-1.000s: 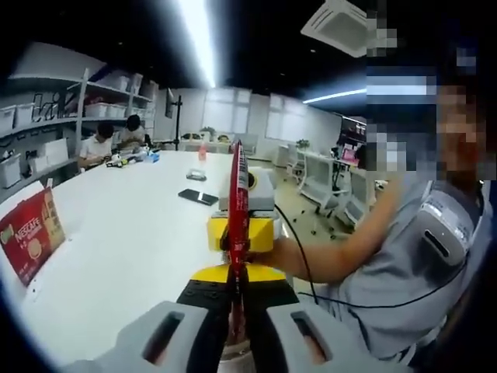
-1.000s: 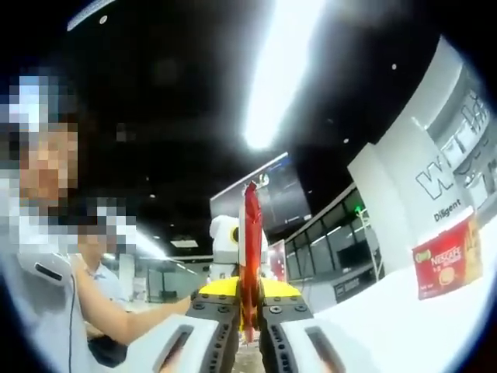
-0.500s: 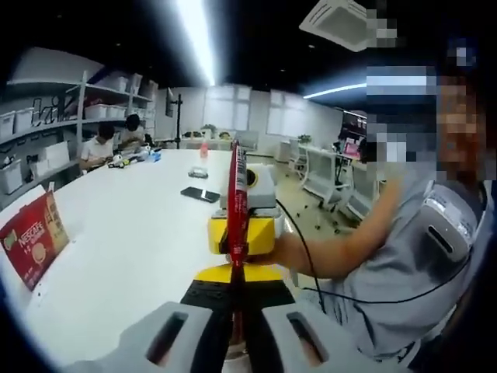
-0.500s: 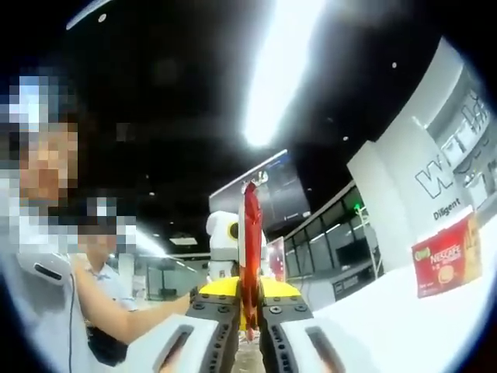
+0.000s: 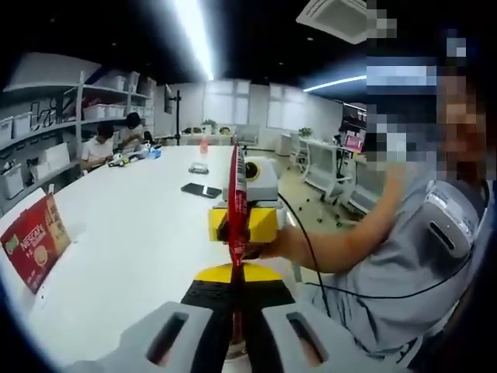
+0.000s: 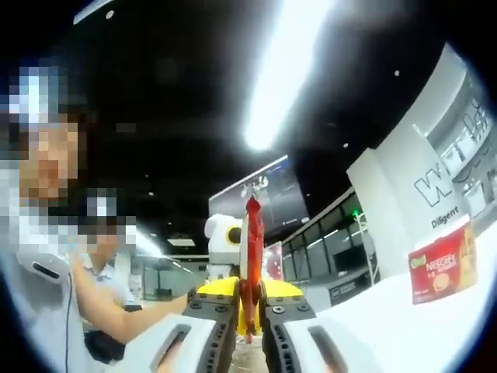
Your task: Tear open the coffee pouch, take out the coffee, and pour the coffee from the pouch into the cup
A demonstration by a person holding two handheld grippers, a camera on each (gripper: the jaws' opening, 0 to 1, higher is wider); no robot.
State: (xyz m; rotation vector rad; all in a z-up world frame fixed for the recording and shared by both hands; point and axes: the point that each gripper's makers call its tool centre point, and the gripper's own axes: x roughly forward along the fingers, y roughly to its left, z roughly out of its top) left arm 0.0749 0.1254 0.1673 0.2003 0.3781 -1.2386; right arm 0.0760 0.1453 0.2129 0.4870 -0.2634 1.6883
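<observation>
A red coffee stick pouch (image 5: pixel 236 194) stands edge-on in front of me, held at both ends. My left gripper (image 5: pixel 237 284) is shut on its lower end. In the left gripper view my right gripper (image 5: pixel 241 225), with yellow tips, faces me and is clamped on the pouch higher up. In the right gripper view the same pouch (image 6: pixel 250 249) rises between the jaws of my right gripper (image 6: pixel 248 299), which is shut on it. A pale rounded shape (image 5: pixel 235 356) lies under the pouch's lower end; I cannot tell what it is.
A long white table (image 5: pixel 132 241) stretches away on the left, with a red Nescafe box (image 5: pixel 31 247) upright on it and a dark phone (image 5: pixel 202 190) further back. That box (image 6: pixel 441 270) also shows on the right. A person's arm and torso (image 5: pixel 404 264) are close by.
Both views have drifted a little with the hands. The pouch is still clamped between the two grippers and looks the same.
</observation>
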